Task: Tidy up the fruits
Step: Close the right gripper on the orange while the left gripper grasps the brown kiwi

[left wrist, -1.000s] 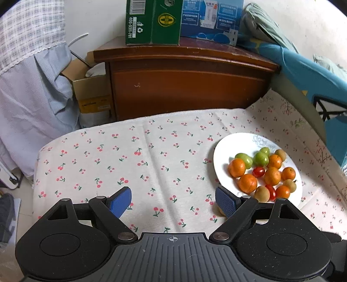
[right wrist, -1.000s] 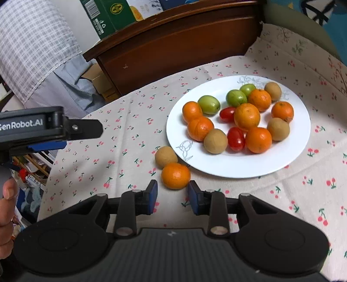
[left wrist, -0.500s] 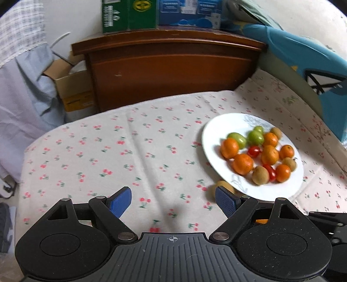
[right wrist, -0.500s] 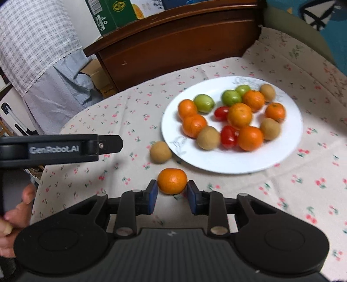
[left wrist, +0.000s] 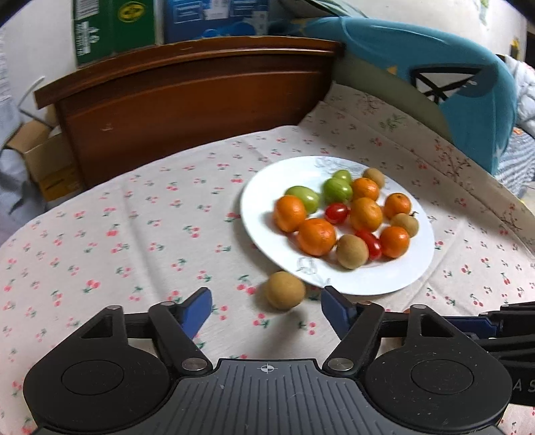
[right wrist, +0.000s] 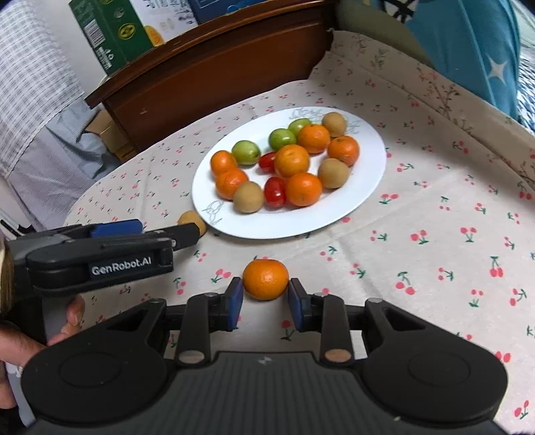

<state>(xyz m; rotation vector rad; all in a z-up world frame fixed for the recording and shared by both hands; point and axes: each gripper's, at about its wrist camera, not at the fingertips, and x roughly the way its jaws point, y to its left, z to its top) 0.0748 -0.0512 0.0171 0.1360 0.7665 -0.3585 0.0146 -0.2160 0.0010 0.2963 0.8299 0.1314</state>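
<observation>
A white plate (left wrist: 264, 187) (right wrist: 367, 157) on the cherry-print cloth holds several oranges, green fruits, red tomatoes and brown fruits. A loose brown fruit (left wrist: 285, 290) (right wrist: 190, 219) lies on the cloth just off the plate's near-left rim. My left gripper (left wrist: 266, 308) is open, its blue pads either side of and just short of that brown fruit. A loose orange (right wrist: 265, 279) sits between my right gripper's pads (right wrist: 235, 297). My right gripper (right wrist: 265, 297) is closed against it on both sides, the orange resting on the cloth.
A dark wooden cabinet (left wrist: 187, 100) stands behind the table, with green and blue boxes (left wrist: 113, 26) on top. A teal cushion (left wrist: 434, 77) lies at the right. A cardboard box (left wrist: 40, 160) sits on the floor at left. The left gripper's body (right wrist: 97, 257) shows left of the orange.
My left gripper moved right and forward, bringing the brown fruit between its open pads. My right gripper advanced onto the loose orange, which now sits between its pads.
</observation>
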